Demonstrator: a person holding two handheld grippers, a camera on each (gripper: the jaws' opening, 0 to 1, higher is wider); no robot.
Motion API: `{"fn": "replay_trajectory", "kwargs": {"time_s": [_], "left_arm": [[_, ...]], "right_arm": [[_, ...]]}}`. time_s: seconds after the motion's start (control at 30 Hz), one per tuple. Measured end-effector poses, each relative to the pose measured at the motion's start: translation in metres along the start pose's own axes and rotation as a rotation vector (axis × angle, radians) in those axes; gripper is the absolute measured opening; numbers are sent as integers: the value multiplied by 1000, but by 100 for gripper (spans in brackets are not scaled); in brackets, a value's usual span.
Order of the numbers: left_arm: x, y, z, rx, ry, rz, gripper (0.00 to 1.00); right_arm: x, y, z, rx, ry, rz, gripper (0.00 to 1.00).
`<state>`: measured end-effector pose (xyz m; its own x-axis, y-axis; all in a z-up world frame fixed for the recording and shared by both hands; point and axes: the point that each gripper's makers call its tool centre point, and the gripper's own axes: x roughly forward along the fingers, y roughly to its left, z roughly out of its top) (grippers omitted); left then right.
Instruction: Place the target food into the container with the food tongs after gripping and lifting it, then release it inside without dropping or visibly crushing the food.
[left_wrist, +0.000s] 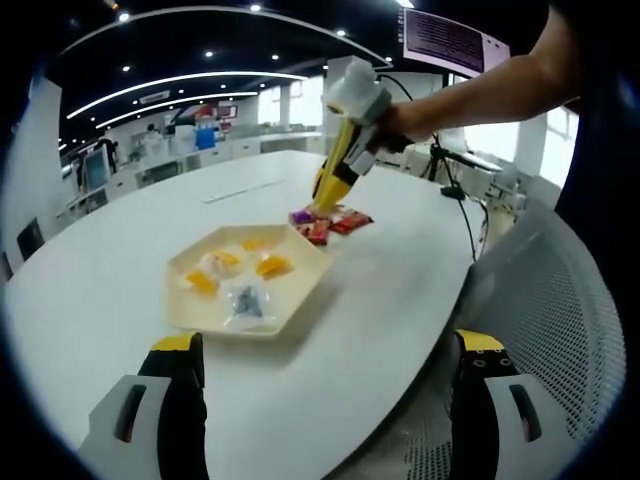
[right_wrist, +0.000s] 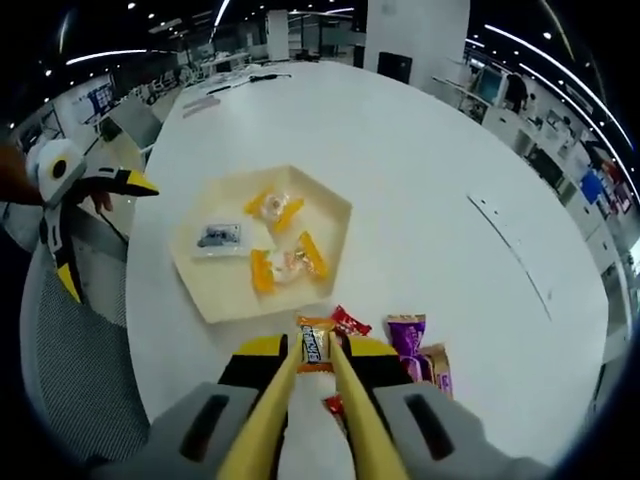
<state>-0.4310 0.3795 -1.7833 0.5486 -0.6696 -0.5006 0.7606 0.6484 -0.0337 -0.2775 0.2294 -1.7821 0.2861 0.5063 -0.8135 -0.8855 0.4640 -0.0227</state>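
In the right gripper view, the right gripper is rising from the bottom centre of the frame, its jaws drawn in on a pair of yellow food tongs. The tong tips are meeting on an orange-wrapped snack bar at lower centre, and whether it is lifting clear of the white table cannot be told. The bar is looking light, with a crinkly, slippery wrapper over something that may crush; pinching it across the middle with gentle pressure seems wisest. Just right of it, a red packet and a purple packet are lying on the table. Just beyond, at centre, the cream hexagonal tray is holding several wrapped sweets.

In the left gripper view, the left gripper is hovering with its jaws wide apart at the bottom corners, gripping nothing, while the tray is sitting at centre left.
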Motion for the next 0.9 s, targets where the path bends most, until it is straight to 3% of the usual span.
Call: {"fn": "replay_trajectory", "kwargs": {"time_s": [0.6, 0.9], "left_arm": [[-1, -2, 3, -17, -16, -10, 99], [-3, -8, 15, -52, -81, -52, 99]], "right_arm": [[3, 27, 43, -102, -61, 50, 20], [9, 41, 62, -118, -84, 73, 21]]}}
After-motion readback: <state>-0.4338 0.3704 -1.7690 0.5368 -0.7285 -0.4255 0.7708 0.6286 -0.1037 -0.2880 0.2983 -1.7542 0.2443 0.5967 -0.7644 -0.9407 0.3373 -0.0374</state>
